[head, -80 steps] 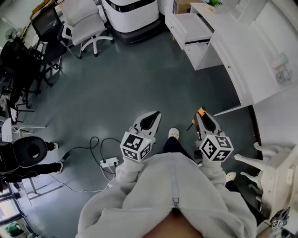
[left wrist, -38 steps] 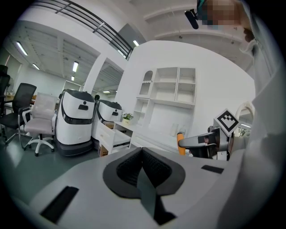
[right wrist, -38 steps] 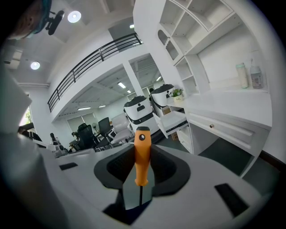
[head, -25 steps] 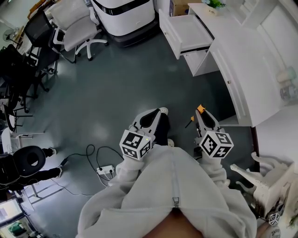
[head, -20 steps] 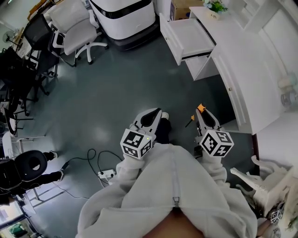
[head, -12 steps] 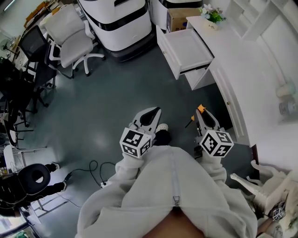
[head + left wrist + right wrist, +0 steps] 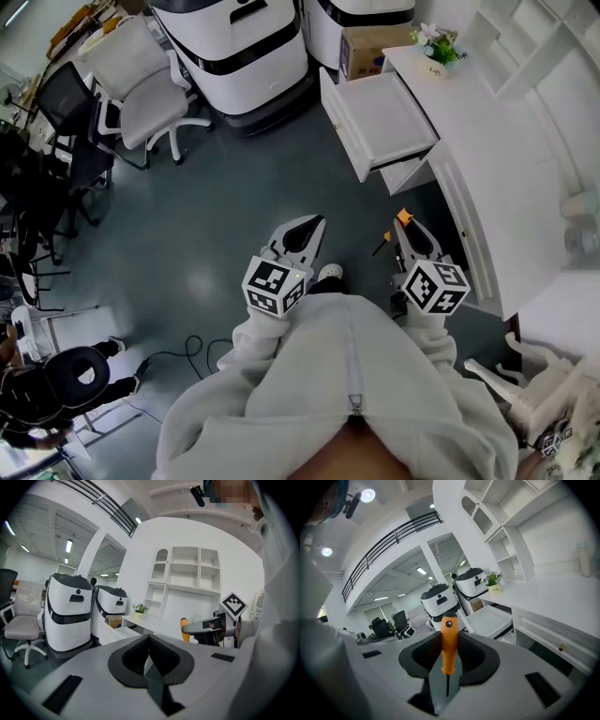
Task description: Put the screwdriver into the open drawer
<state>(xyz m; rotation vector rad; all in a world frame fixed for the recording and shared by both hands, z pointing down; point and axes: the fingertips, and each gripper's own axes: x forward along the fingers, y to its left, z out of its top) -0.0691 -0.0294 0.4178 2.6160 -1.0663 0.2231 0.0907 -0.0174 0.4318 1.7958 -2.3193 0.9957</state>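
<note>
Orange-handled screwdriver (image 7: 449,641), clamped upright in right gripper (image 7: 410,239) jaws, ready for the open white drawer (image 7: 386,117) (left gripper (image 7: 302,234) jaws together, empty).

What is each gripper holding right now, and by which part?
Right gripper clamps the orange-handled screwdriver by its handle; left gripper holds nothing.

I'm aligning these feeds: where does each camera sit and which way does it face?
Head view: on the person's head, facing steeply down at the floor; shows jacket, left tongs, right tongs.
Left gripper view: on the left tongs, facing along shut jaws toward the open drawer; right tongs visible.
Right gripper view: on the right tongs, facing along jaws gripping the screwdriver toward the drawer.
Shared: all show the drawer and potted plant.
</note>
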